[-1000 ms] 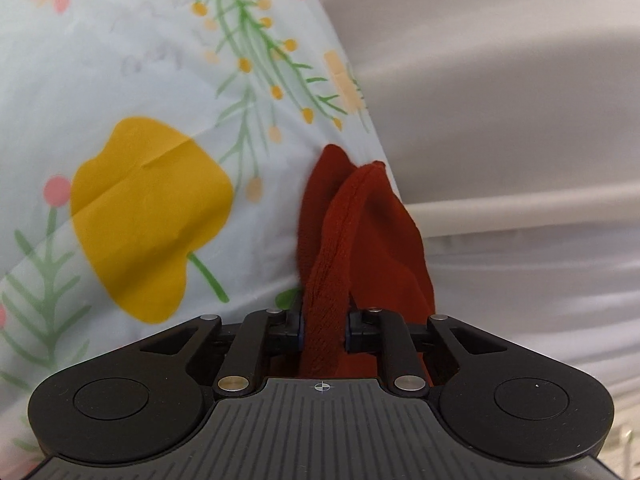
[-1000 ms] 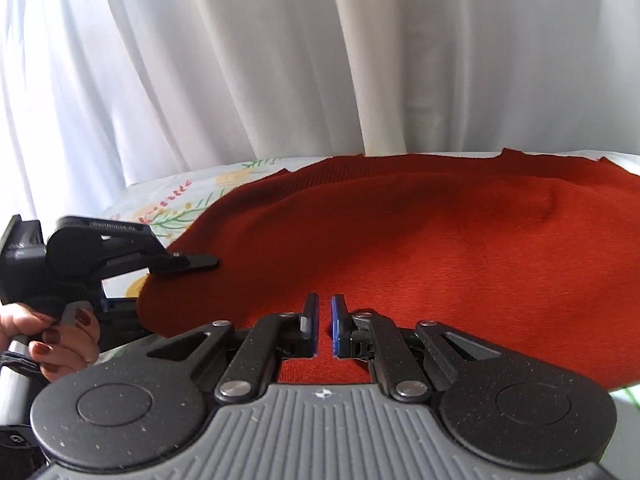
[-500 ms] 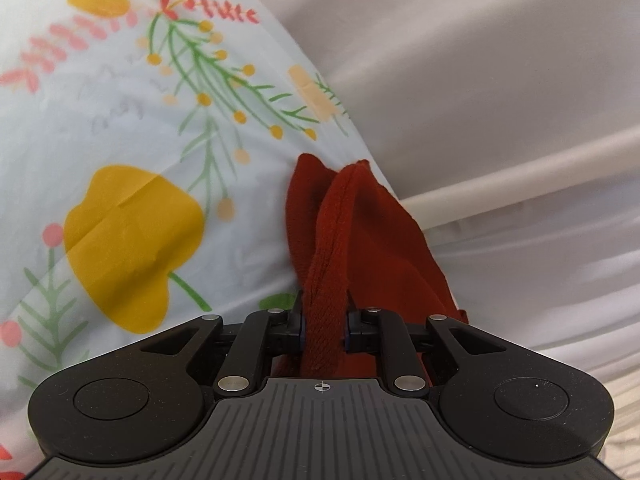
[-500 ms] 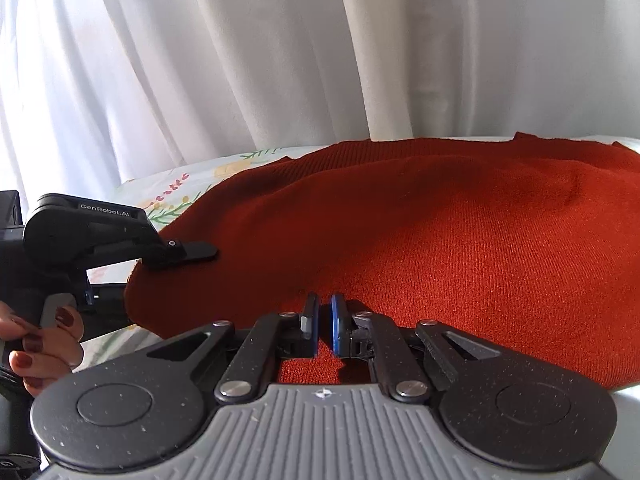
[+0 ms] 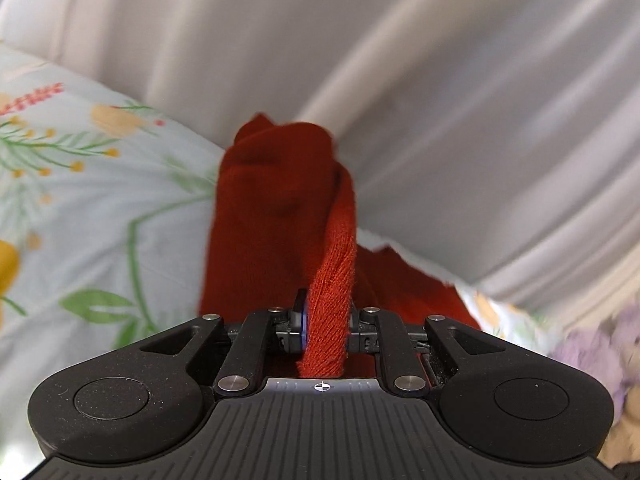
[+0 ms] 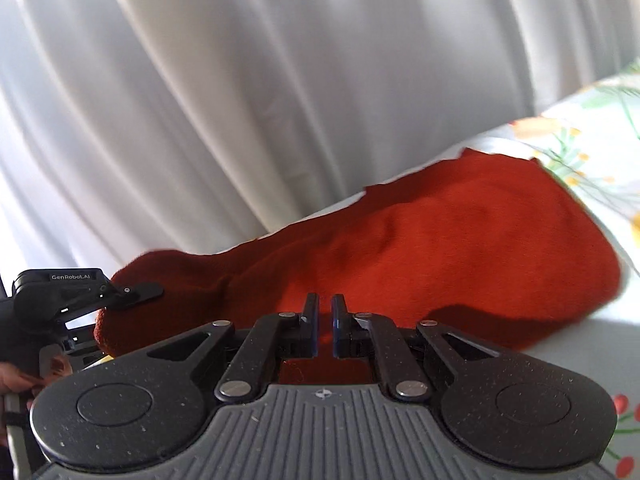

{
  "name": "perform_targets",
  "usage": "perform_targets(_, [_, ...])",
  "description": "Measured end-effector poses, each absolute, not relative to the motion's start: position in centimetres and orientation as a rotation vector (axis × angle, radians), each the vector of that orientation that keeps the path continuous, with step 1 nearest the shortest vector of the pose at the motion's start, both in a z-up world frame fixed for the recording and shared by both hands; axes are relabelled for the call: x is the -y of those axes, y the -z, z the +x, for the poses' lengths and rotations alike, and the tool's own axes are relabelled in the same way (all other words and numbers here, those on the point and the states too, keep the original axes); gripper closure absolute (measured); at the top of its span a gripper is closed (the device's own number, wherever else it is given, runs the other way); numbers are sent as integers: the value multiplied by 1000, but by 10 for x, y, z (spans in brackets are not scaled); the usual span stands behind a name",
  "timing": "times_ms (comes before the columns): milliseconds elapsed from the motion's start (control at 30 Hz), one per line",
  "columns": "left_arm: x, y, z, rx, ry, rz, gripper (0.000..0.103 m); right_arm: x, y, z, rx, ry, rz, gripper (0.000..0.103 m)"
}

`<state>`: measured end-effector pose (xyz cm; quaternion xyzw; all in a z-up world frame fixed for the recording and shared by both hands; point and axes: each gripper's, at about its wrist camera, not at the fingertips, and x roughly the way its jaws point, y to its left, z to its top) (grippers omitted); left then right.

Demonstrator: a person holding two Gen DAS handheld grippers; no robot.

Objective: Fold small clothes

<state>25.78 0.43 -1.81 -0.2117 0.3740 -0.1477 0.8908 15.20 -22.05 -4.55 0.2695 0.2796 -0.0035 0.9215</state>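
Your left gripper [image 5: 325,330]: fingers [image 5: 299,322] pinched narrow on a rolled edge of the red knit garment [image 5: 276,216]. The band of fabric runs up between the pads and away from the camera, where the cloth bunches into a raised fold.

Your right gripper [image 6: 325,330]: fingers [image 6: 311,320] nearly together, a thin gap between the blue pads. Red cloth shows in that gap and directly under the finger bases, but you cannot tell from this view whether the pads actually grip it.

Seen from the right wrist, the garment [image 6: 420,248] lies stretched across the floral sheet [image 6: 592,152], sloping from upper right down to lower left. Its left end reaches the left gripper [image 6: 132,294], whose finger [image 6: 138,291] lies over the fabric edge. Your left hand [image 6: 20,376] is partly visible at the frame edge, on that gripper's handle.

Surface: the sheet [image 5: 80,208], pale blue with orange flowers and green stems, lies left of the garment in the left view. White curtain [image 6: 240,100] hangs behind, touching the far edge of the sheet. Blurred lilac fabric [image 5: 600,344] at the right of the left view.
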Motion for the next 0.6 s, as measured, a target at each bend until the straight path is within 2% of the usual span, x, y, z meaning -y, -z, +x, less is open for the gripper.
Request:
perform_targets(200, [54,48,245,-770,314,-195,84,237,48,144,-623,70,514,97])
perform_targets(267, [55,47,234,-746,349,-164,74,241,48,143,-631,81,500,97])
perform_targets(333, [49,44,225,-739,465,-165,52,244,48,140,-635,83,493,97])
perform_targets(367, [46,42,219,-735,525,-157,48,246,47,140,-633,82,491,97])
perform_targets(600, [-7,14,197,-782,589,-318,45,246,41,151,-632,28,498,97])
